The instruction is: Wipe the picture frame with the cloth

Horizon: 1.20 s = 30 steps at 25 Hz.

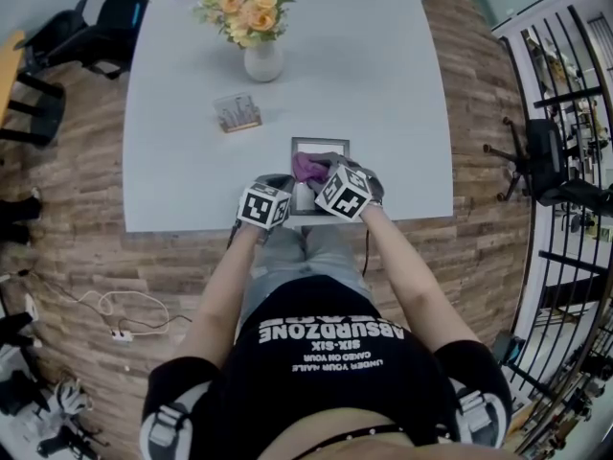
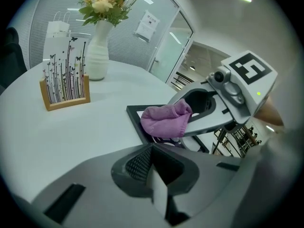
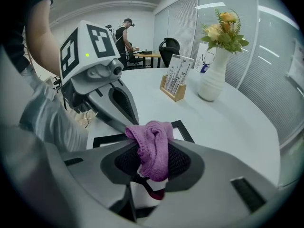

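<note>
while bending over the table [image 1: 383,84], clamping the right gripper [image 3: 151,152] shut on the cloth [image 3: 154,136], a purple wad bulging up out of the closed jaws. pressing that wad onto the frame [image 1: 330,147], lying flat and black-rimmed at the table's near edge, straight in front of the person. holding the left gripper [image 2: 153,151] just beside the right one, jaws drawn together with nothing showing between them, tips pointing down at the frame's left side; not making out whether touching it.

reading "absurdzone" in big white letters on the black shirt [image 1: 330,372], upside down from the head view, with "six-six" in smaller letters next to it; finding the two finer lines there too small to read with any certainty. seeing only square black-and-white markers, no words, on each gripper's cube.

noting, farther back on the table and well apart from the frame, a white vase [image 1: 262,62] of orange and yellow flowers. spotting between vase and frame a small wooden stand [image 1: 237,113] holding cards printed with thin dark stems and butterflies, no lettering showing. picking out, behind the vase in the left gripper view, a white paper bag [image 2: 59,30] bearing the same stem print, and a sheet [image 2: 147,25] stuck on the glass wall, its print too small to read.
</note>
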Each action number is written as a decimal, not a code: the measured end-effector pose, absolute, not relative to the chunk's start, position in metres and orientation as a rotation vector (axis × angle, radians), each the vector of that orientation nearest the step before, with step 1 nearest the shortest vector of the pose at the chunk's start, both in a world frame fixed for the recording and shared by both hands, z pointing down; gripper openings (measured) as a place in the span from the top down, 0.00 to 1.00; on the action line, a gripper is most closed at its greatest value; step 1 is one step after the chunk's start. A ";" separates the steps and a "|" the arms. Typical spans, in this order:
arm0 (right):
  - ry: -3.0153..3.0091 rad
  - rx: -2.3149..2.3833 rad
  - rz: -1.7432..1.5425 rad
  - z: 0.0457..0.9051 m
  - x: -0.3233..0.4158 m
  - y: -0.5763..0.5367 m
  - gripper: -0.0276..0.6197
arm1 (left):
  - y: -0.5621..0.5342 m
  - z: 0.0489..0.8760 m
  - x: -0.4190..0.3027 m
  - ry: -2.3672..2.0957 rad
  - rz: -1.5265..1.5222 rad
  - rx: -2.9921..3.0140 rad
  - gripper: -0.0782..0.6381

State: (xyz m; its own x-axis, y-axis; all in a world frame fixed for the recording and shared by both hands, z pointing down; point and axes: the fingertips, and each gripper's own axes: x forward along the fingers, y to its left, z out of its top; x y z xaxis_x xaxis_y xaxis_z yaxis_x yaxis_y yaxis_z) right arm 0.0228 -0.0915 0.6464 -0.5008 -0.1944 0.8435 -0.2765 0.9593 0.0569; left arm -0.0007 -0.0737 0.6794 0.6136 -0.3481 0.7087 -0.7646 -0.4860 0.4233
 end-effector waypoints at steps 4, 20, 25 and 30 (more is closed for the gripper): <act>-2.096 0.309 0.093 0.647 0.025 -0.078 0.75 | -0.075 0.679 -0.002 -0.874 0.701 2.078 0.87; -2.052 0.247 0.217 0.649 0.022 -0.010 0.75 | -0.076 0.680 -0.004 -0.899 0.716 2.068 0.87; -2.041 0.206 0.234 0.647 0.023 0.006 0.75 | -0.077 0.681 -0.003 -0.918 0.736 2.076 0.87; -2.006 0.203 0.149 0.649 0.022 0.007 0.75 | -0.078 0.681 -0.004 -0.932 0.765 2.103 0.87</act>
